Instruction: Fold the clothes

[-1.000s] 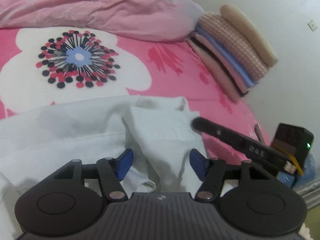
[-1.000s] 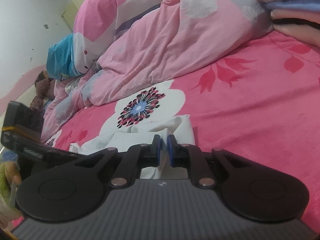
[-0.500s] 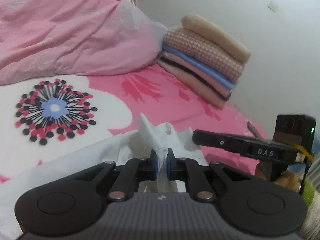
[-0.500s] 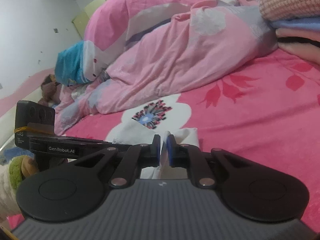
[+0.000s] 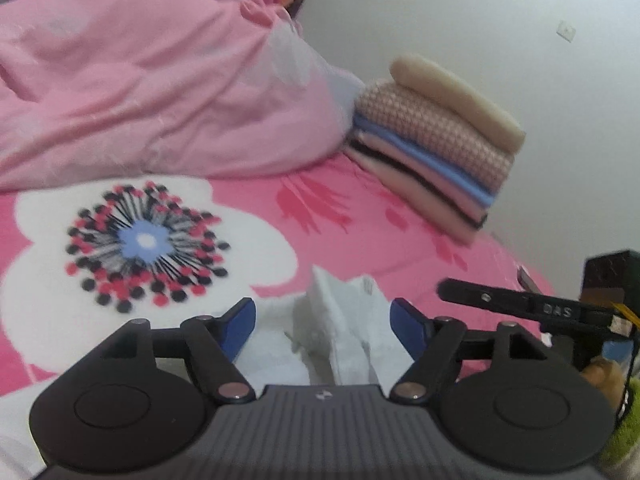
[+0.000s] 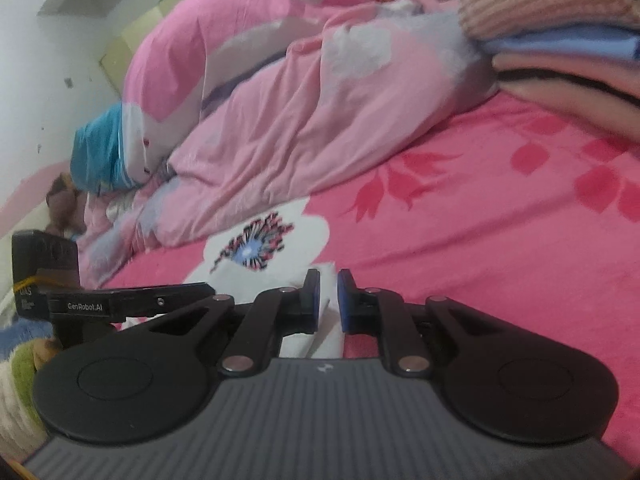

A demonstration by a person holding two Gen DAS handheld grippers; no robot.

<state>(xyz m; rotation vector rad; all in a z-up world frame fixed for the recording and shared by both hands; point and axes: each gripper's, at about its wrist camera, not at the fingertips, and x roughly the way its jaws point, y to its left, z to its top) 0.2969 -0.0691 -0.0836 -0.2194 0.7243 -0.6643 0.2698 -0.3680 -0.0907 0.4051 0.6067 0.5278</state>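
Half a second back the left gripper (image 5: 322, 320) was pinched on a peak of the crumpled white cotton garment (image 5: 340, 332); its jaws had just been opening, and now they stood wide apart, the blue pads (image 5: 240, 322) clear of the cloth on both sides. That bunched peak of fabric stood upright between the open fingers, touching neither. The left tool tilted downward over the bed, and the scene had shifted sideways in its view.

Over on the other side, the right gripper (image 6: 329, 298) was angled gently down toward the pink floral bedsheet (image 6: 500, 248), its blue-padded fingers (image 6: 345, 296) drawn nearly together with a strip of the white garment (image 6: 326, 276) running through the narrow slot between them — gripped, by the look of it. In the left view that right tool reached in as a black bar from the right edge (image 5: 520, 306).

The garment lay on the sheet just in front of both tools, beside the big white flower print (image 5: 148, 240). Well behind sat a stack of folded clothes (image 5: 432, 152) against the wall, next to a rumpled pink duvet (image 5: 152, 92).
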